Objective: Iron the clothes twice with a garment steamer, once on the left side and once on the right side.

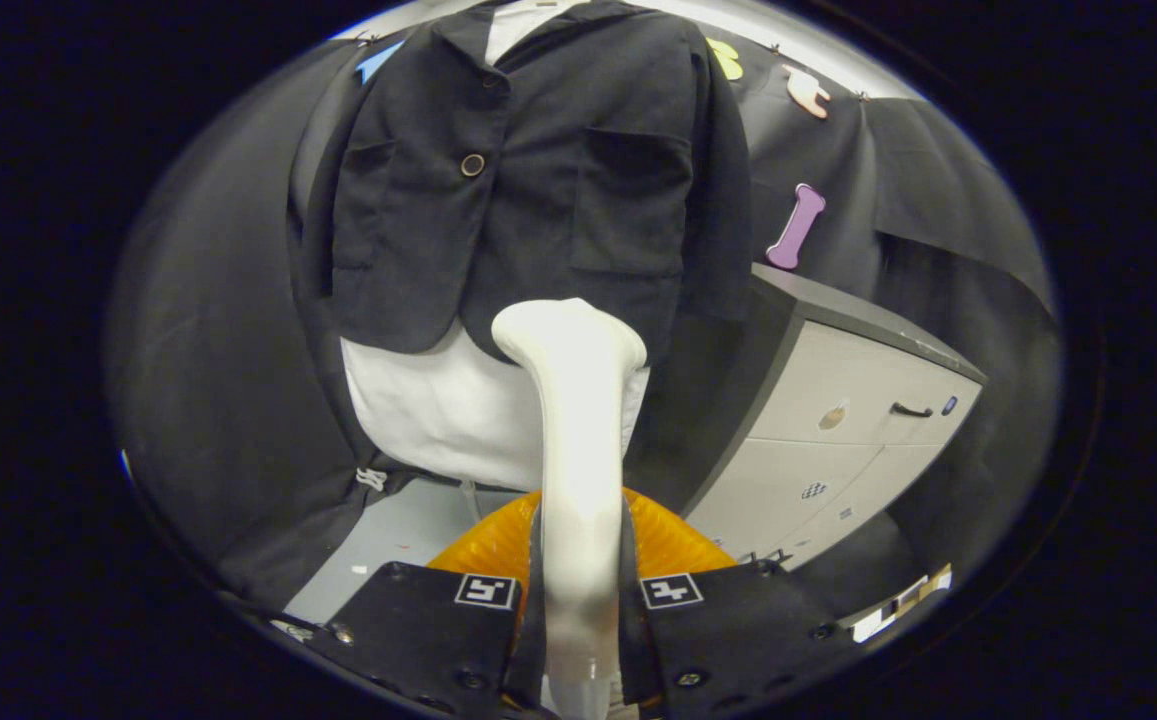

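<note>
gripper (578, 590) clamped on the white plastic garment steamer (578, 440), both fingers pressing its handle (orange ribbed part behind). its head sits at the hem of the black buttoned jacket (538, 190) hanging ahead, possibly touching; white shirt (428, 410) underneath.

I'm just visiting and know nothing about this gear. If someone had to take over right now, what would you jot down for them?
Gripper: shut on the steamer handle, one finger on each side.
Steamer head: up at the dark jacket's bottom hem, near the middle, over the white shirt.
Jacket hangs in front of the booth wall; a cabinet stands beside it.
Done: cannot tell whether either pass has been made.
Left: probably a pass down each side.
</note>
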`<state>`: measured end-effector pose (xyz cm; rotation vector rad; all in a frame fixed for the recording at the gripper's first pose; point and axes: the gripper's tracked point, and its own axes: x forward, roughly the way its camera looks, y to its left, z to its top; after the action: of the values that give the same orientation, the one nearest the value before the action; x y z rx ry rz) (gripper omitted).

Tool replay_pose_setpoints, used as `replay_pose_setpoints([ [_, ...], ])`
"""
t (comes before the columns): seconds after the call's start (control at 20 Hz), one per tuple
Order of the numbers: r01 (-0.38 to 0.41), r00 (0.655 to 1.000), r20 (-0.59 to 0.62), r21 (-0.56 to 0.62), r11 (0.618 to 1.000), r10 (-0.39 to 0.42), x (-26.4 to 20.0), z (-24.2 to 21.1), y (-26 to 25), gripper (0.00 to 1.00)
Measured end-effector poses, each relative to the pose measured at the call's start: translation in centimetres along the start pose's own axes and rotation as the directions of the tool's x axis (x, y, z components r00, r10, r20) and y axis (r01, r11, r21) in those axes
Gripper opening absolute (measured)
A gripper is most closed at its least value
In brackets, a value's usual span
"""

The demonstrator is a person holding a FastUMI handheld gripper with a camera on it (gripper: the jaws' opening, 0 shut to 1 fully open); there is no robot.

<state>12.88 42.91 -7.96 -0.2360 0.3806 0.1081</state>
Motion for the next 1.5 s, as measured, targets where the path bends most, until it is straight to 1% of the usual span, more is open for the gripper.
replay_pose_setpoints([
  [0.1, -0.004, 1.0, 0.027, -0.01, 1.0, 0.004, -0.8, 0.8, 0.2, 0.32],
  [0.25, -0.027, 0.993, 0.117, -0.018, 0.999, 0.029, -3.2, 3.6, 1.1, 0.32],
  [0.4, -0.058, 0.968, 0.245, 0.002, 0.998, 0.056, -7.1, 8.7, 1.7, 0.32],
  [0.6, -0.095, 0.904, 0.422, 0.044, 0.995, 0.068, -11.2, 16.2, 3.4, 0.32],
  [0.75, -0.123, 0.846, 0.528, 0.061, 0.991, 0.072, -14.2, 20.9, 4.1, 0.32],
  [0.9, -0.141, 0.785, 0.615, 0.052, 0.989, 0.079, -16.0, 24.9, 5.1, 0.32],
  [1.0, -0.148, 0.747, 0.659, 0.041, 0.988, 0.084, -16.5, 26.7, 6.2, 0.32],
  [1.1, -0.161, 0.718, 0.69, 0.039, 0.986, 0.089, -16.6, 27.9, 7.3, 0.32],
  [1.5, -0.2, 0.631, 0.768, 0.02, 0.98, 0.113, -14.6, 35.7, 12.0, 0.32],
])
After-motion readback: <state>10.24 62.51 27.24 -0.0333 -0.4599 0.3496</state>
